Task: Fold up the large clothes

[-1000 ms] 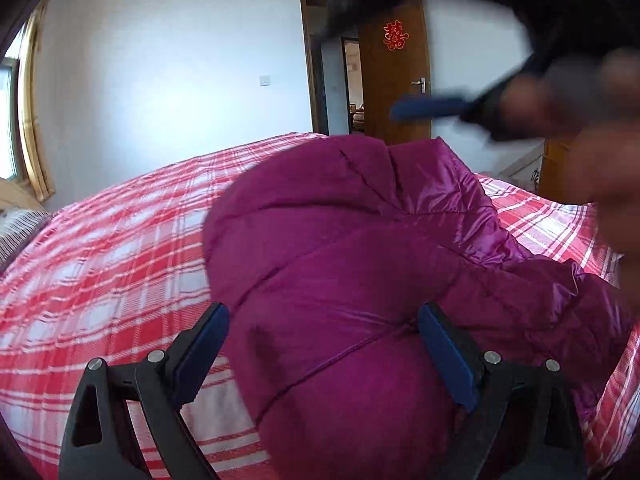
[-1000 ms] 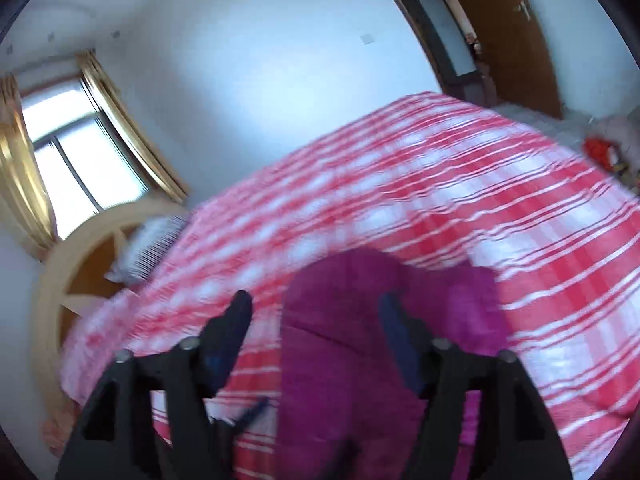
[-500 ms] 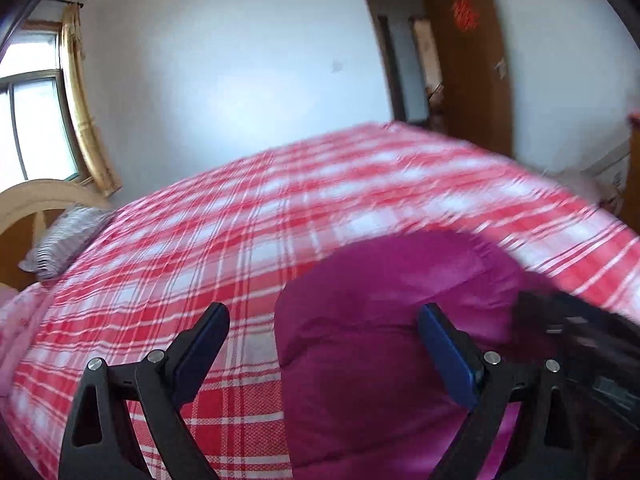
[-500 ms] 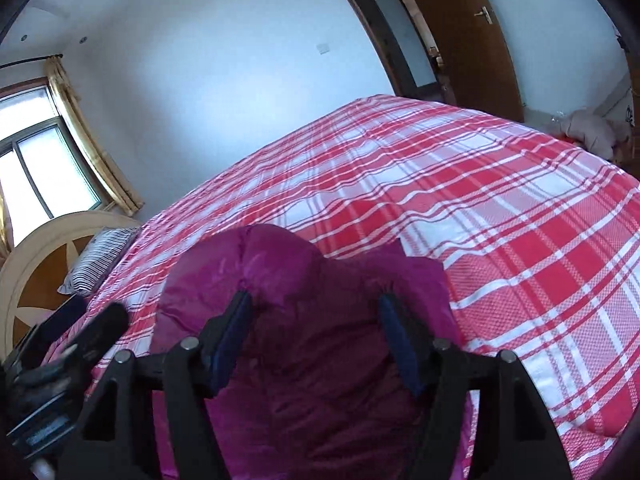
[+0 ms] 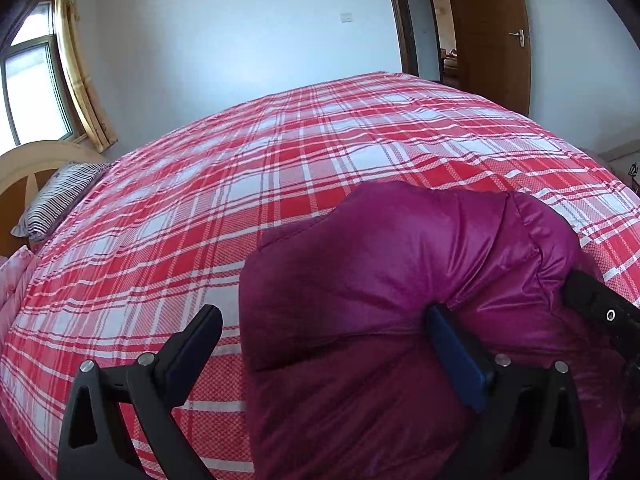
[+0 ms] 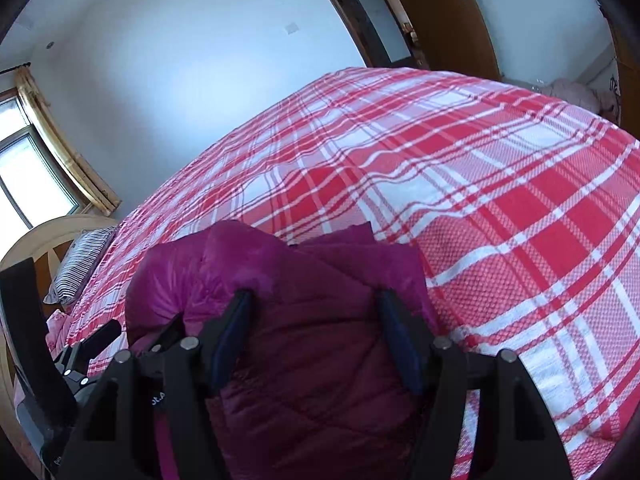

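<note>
While the magenta puffer jacket (image 5: 392, 300) lies bunched on the red plaid bedspread (image 5: 280, 168), the left gripper (image 5: 324, 340) is opening wide over it; the right gripper (image 6: 314, 320) squeezes its padding.

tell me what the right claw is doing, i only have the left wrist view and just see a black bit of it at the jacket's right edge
Observer: In the right wrist view the right claw sits on the purple jacket, fingers apart astride a padded fold. Whether they squeeze it I cannot tell.
Operator: what's past its tips
Observer: A flat jacket corner lying on the plaid bedspread.
Operator: anything off the bed on that side
Observer: A pink bundle beyond the bed's far edge, near the door.
</note>
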### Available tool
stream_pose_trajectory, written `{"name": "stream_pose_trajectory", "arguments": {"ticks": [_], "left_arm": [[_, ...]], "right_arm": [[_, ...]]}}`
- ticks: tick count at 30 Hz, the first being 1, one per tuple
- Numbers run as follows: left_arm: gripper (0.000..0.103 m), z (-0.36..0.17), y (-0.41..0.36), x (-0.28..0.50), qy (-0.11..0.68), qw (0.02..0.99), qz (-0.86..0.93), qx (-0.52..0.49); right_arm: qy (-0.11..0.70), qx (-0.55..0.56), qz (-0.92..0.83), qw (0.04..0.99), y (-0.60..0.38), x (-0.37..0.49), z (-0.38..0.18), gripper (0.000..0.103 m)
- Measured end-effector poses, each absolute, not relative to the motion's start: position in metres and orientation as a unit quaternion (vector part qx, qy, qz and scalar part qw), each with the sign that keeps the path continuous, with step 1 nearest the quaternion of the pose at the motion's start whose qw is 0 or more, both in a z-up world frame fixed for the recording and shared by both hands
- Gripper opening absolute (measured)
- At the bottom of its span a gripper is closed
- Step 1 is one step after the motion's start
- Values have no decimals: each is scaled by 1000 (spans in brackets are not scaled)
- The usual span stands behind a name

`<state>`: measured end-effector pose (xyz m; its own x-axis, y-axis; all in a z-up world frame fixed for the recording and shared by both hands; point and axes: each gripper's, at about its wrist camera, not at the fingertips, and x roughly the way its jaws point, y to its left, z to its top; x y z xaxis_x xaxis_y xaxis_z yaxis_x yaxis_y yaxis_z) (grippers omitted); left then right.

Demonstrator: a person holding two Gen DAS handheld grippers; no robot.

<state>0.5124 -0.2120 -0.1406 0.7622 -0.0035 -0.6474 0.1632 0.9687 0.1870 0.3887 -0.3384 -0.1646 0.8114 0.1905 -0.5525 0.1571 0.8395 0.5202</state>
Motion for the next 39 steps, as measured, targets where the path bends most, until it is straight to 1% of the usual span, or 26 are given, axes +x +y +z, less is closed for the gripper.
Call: {"name": "stream_pose_trajectory", "arguments": {"ticks": [12,18,28,39], "left_arm": [[102,-151,-210,522,370,923,-63,89],[102,-153,-210,523,375,921,-65,86],[102,-155,-208,525,383,918,-68,78],[102,-156,-205,526,387,917,-69,70]], "right_arm": [[337,272,-7,901,-336,399,-173,69],[345,264,-13,901,-335,402,-174,69],[369,219,-37,902,-323,410,-174,71],[377,207,-45,902,-320,413,-175,71]]}}
